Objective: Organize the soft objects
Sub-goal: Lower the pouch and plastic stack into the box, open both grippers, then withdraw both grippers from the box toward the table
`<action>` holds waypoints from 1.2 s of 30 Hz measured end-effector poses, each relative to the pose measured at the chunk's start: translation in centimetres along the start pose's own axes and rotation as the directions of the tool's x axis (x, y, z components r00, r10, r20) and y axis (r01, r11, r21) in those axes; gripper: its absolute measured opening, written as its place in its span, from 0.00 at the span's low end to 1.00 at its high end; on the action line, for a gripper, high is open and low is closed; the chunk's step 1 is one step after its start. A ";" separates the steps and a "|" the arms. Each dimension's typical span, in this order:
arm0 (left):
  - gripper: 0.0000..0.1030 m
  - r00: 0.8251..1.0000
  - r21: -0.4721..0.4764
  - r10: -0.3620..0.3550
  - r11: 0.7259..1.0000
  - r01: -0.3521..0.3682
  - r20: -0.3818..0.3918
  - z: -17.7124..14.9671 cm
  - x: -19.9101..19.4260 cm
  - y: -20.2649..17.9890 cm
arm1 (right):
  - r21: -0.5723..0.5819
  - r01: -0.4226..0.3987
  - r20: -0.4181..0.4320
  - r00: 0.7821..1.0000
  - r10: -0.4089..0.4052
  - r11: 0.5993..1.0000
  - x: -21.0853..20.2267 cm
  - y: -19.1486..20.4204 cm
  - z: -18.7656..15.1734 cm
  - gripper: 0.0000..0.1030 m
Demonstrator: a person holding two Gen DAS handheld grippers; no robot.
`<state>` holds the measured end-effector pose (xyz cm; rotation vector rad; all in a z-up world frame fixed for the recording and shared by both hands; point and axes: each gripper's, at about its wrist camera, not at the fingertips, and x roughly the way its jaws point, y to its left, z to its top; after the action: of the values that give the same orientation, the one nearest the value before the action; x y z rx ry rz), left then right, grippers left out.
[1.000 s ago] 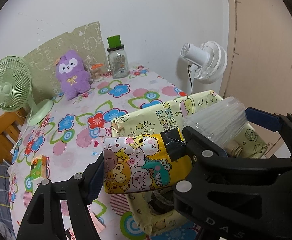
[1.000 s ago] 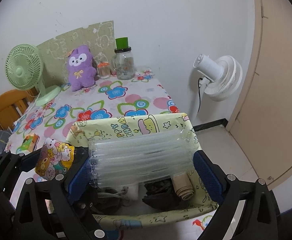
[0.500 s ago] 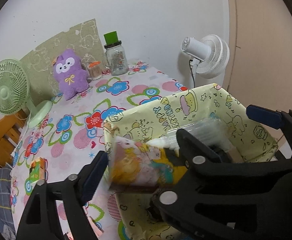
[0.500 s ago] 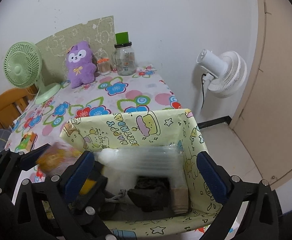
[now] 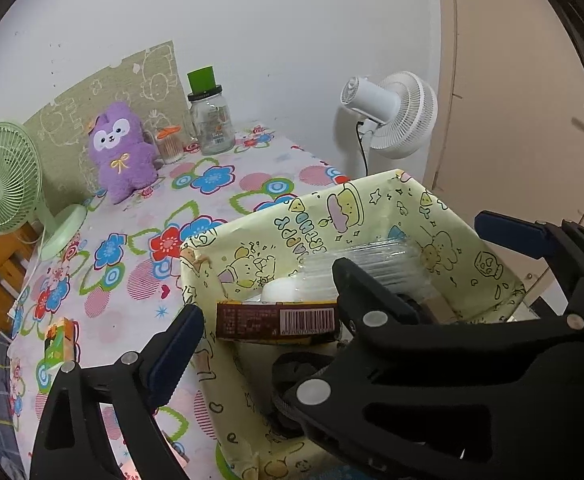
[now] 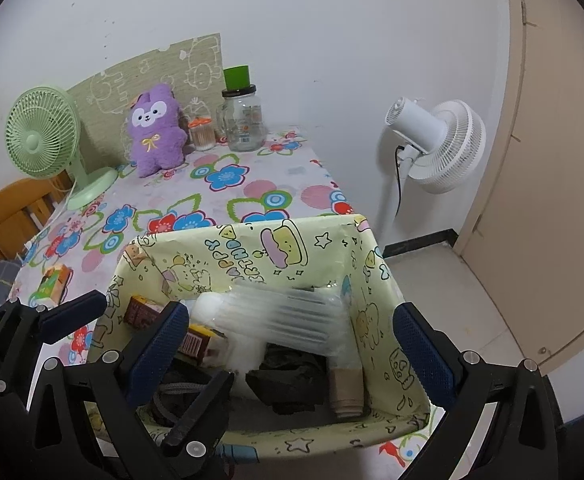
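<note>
A yellow cartoon-print basket [image 6: 252,256] [image 5: 332,220] stands at the table's near edge. Inside it lies the cartoon tissue pack [image 5: 276,320] [image 6: 202,344], brown barcode side up. My left gripper [image 5: 292,320] is above it with jaws opening; its left pad [image 5: 176,348] stands clear of the pack and its right finger is hidden. A clear air-column cushion [image 6: 280,316] [image 5: 372,264], blurred, lies in the basket beside the pack. My right gripper [image 6: 292,308] is open around it, with a gap at the right pad [image 6: 420,348].
The basket also holds a dark cloth [image 6: 292,380] and a beige roll [image 6: 346,392]. On the floral table [image 6: 252,184] are a purple plush [image 6: 156,132], a green fan [image 6: 44,140], a glass jar [image 6: 244,124] and a small box [image 6: 54,280]. A white fan [image 6: 440,144] stands beside the table.
Both grippers widened and let go. The tissue pack dropped from the left jaws into the basket and turned over. The air-column cushion sank from the right jaws into the basket.
</note>
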<state>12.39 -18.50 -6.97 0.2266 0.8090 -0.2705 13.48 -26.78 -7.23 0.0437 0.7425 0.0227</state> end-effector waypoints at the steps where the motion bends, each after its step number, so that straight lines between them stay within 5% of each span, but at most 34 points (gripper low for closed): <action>1: 0.92 1.000 0.000 0.001 1.000 -0.001 0.002 -0.1 -0.1 0.0 | 0.000 0.000 0.002 1.000 0.000 1.000 -0.2 0.0 0.0 1.00; 36: 0.92 0.994 -0.056 0.053 0.997 -0.048 0.092 -3.8 -7.0 3.9 | -0.080 0.016 0.114 0.993 -0.007 0.997 -7.0 6.4 -1.8 1.00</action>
<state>6.43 -12.61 -4.00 0.1828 0.7157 -0.2101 7.10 -20.58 -3.48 -0.0366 0.6272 0.0388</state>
